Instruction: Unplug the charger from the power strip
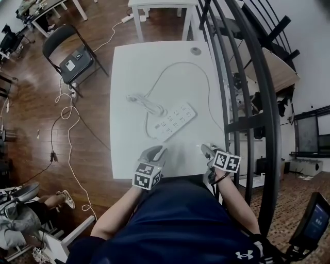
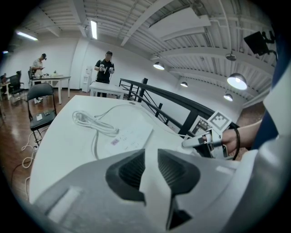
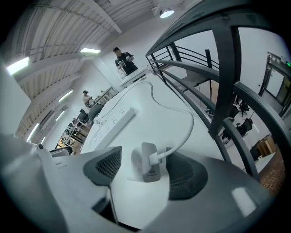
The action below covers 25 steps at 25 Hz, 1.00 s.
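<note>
A white power strip [image 1: 175, 121] lies across the middle of the white table [image 1: 129, 154], its own cord coiled [image 1: 144, 102] to its left. The white charger [image 3: 149, 167] lies flat on the table, out of the strip, with its white cable [image 3: 182, 132] looping away toward the far edge. My right gripper [image 3: 144, 170] stands open around the charger, and neither pad touches it. My left gripper [image 1: 161, 150] hovers at the table's near edge, its jaws a narrow gap apart with nothing between them. In the left gripper view the strip [image 2: 127, 136] lies ahead and the right gripper [image 2: 200, 142] shows at right.
A black metal railing [image 1: 242, 103] runs close along the table's right side. A folding chair [image 1: 69, 51] and loose cables [image 1: 67, 113] are on the wooden floor to the left. Another white table [image 1: 160, 10] stands beyond. People stand far off [image 2: 104, 68].
</note>
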Motion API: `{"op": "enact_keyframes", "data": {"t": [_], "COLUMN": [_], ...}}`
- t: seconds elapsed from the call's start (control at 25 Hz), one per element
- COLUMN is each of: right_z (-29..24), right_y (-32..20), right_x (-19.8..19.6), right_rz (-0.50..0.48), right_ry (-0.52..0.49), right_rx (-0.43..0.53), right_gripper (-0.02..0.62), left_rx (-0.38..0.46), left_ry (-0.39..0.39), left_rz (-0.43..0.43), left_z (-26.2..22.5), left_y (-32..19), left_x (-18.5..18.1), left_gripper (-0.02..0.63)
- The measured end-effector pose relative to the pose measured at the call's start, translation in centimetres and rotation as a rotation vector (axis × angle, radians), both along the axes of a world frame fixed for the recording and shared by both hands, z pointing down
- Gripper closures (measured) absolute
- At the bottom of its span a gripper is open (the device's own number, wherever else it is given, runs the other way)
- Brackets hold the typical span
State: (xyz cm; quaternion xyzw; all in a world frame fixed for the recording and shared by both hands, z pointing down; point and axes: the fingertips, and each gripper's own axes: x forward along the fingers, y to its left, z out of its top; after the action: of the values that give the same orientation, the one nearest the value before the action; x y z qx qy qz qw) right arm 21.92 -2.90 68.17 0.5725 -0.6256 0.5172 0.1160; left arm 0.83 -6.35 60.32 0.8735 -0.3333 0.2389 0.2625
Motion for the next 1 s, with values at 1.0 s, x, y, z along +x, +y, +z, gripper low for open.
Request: {"op": "enact_keyframes", "data": {"t": [1.0], "right_z": [-2.6], "right_y": [2.7], "right_x": [5.3], "right_rz": [0.249], "right_ry": [-0.004], "right_rx": [0.001], "right_gripper": [0.284], "left_rx": [-0.005], "left_ry": [0.029], "left_rz": [-0.015], "left_z": [-0.7], "left_y": [-0.1], "left_x": [-0.8], "left_gripper": [0.523]}}
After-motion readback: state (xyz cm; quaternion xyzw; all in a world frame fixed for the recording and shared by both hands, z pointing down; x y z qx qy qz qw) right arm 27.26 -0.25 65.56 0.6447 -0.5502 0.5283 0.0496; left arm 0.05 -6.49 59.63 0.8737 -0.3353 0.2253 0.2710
